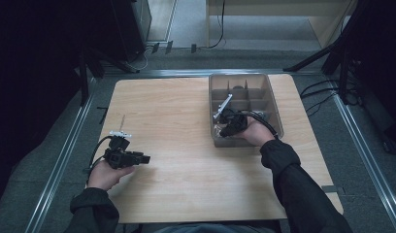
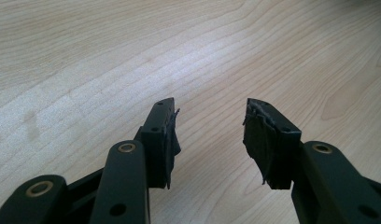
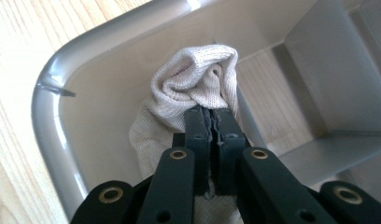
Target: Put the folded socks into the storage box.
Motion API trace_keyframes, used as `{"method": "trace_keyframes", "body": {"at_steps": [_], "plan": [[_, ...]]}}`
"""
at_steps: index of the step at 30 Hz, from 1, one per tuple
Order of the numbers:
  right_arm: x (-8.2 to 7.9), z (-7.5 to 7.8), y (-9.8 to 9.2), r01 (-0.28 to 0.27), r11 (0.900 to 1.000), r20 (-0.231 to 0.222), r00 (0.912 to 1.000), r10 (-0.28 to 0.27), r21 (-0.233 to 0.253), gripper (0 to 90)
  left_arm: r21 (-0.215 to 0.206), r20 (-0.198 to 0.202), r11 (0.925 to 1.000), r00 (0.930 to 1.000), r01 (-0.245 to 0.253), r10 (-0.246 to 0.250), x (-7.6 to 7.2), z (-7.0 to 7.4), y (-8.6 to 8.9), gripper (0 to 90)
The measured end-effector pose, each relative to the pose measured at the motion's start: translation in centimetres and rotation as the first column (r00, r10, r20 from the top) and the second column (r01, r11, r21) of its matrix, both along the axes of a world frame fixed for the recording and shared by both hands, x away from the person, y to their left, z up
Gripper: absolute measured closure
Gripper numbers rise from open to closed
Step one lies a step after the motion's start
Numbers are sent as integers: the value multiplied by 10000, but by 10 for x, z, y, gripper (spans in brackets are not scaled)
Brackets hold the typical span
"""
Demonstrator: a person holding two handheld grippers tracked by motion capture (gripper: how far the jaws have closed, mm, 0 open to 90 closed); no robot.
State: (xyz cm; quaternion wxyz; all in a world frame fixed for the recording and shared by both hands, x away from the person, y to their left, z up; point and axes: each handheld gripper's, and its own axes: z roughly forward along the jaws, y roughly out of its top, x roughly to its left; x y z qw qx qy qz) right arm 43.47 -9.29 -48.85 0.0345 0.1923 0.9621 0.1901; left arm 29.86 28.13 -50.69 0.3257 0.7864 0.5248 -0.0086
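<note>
No legible text, label, brand, number or sign appears on the table (image 1: 176, 160), the grey tray (image 1: 276, 109), the cloth (image 3: 198, 79) or either gripper's jaws.

Cream knit cloth (image 3: 198, 84), bunched (perhaps a sock), in grey tray's (image 3: 48, 116) near corner compartment.

Divider tray (image 1: 278, 112) sits on table (image 1: 176, 145), far-right part. R gripper (image 1: 224, 130) is in tray's near-left corner compartment; its jaws are pressed together on a knit cloth (image 3: 198, 84). Cloth bunches up just past the fingers (image 3: 198, 135), more hangs below them, against the corner wall. Divider wall runs just right of fingers, other compartments beyond. L gripper (image 1: 146, 159) is at table's near-left, well apart from tray, jaws spread, bare tabletop between and ahead of its fingers (image 2: 163, 135).
</note>
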Motion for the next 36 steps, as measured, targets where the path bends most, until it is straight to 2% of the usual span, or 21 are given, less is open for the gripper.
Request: {"method": "trace_keyframes", "body": {"at_steps": [7, 16, 25, 26, 28, 32, 36], "plan": [[0, 11, -4, 32, 9997, 74, 10000, -34, 227, 850, 13, 9, 10000, 10000, -16, 16, 0, 0, 0, 526], [-1, 31, -14, 226, 9964, 196, 9995, -242, 816, 850, 8, -13, 10000, 10000, -1, 1, 0, 0, -1, 526], [-5, 45, -16, 180, 9960, 412, 9989, -216, 870, 837, 22, 8, 10000, 10000, -2, 2, 0, 0, -1, 526], [-5, 48, -17, 238, 9940, 457, 9985, -289, 1070, 822, 21, 2, 10000, 10000, -1, 1, 0, 0, -1, 526], [-5, 49, -18, 290, 9936, 488, 9982, -345, 1091, 809, 21, -12, 10000, 10000, 5, -5, 0, -1, -1, 526], [-6, 52, -21, 258, 9948, 555, 9980, -313, 984, 852, 30, -8, 10000, 10000, 5, -5, 0, 0, -1, 526], [-8, 52, -26, 288, 9950, 591, 9977, -346, 955, 854, 21, -3, 10000, 10000, -2, 2, 0, 0, -1, 526]]}}
